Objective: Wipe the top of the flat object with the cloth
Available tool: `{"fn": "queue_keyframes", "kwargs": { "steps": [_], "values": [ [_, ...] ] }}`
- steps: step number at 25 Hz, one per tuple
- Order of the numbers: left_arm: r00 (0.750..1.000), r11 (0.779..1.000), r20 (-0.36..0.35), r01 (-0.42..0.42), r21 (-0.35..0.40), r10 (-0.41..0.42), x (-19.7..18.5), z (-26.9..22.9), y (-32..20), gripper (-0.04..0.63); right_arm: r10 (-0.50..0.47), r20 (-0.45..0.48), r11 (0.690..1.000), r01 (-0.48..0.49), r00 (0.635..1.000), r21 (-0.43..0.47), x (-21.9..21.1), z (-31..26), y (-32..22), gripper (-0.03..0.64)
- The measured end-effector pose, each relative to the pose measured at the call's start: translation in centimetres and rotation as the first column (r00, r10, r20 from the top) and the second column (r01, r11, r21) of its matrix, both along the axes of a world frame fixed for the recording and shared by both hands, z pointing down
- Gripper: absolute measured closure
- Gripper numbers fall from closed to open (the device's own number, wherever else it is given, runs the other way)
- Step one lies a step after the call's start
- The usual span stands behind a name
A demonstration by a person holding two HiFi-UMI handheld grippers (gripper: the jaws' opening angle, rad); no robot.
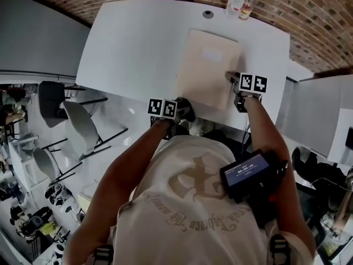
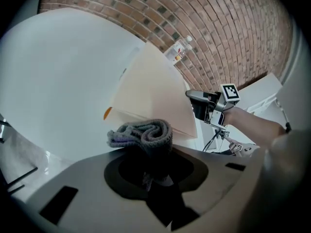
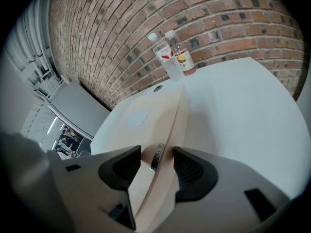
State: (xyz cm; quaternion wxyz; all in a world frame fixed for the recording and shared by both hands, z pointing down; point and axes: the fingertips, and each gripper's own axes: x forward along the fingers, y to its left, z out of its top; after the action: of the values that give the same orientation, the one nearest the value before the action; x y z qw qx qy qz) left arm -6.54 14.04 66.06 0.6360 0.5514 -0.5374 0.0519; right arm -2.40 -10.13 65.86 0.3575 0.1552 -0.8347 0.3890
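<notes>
Left gripper [image 1: 182, 110] sits at the near edge of the white worktop [image 1: 138, 43], just beside the near-left corner of the flat object [image 1: 205, 65], and its fingers are clamped tight on the grey cloth [image 2: 145, 134], which bunches up in a rolled fold above them. The cloth is off the flat object here, near its front edge rather than on top. Over on the right side, the right gripper [image 3: 157, 154] is at the flat object's right edge with its fingers [image 3: 192, 171] standing apart: one over the beige top, the other out toward the bare worktop, and that edge runs straight between them. A small metal piece [image 3: 156, 157] lies on the edge in the gap, possibly a clip, though it is too small to be sure. The flat object is a pale beige rectangle lying in the middle of the worktop, long side running near to far. At the far edge, two clear bottles [image 1: 240, 3] stand side by side in front of the brick wall [image 3: 121, 28].
</notes>
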Motion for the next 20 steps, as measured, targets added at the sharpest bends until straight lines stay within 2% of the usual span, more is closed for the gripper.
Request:
{"fn": "queue_keyframes", "kwargs": {
  "steps": [7, 12, 20],
  "values": [
    [0.986, 0.985, 0.004, -0.167, -0.042, 0.167, 3.4, 0.3, -1.3, 0.489, 0.015, 0.021, 1.000, -0.015, 1.000, -0.002, 0.1, 0.3, 0.3, 0.394],
    [0.957, 0.956, 0.002, -0.289, -0.046, 0.289, 6.3, 0.2, -2.5, 0.489, 0.050, 0.047, 0.999, -0.050, 0.998, -0.006, 0.1, 0.4, 0.4, 0.394],
    [0.905, 0.905, -0.032, -0.424, -0.014, 0.424, 11.0, 0.0, -4.6, 0.489, 0.084, 0.084, 0.996, -0.083, 0.993, -0.019, 0.1, 0.6, 0.3, 0.394]
  ]
}}
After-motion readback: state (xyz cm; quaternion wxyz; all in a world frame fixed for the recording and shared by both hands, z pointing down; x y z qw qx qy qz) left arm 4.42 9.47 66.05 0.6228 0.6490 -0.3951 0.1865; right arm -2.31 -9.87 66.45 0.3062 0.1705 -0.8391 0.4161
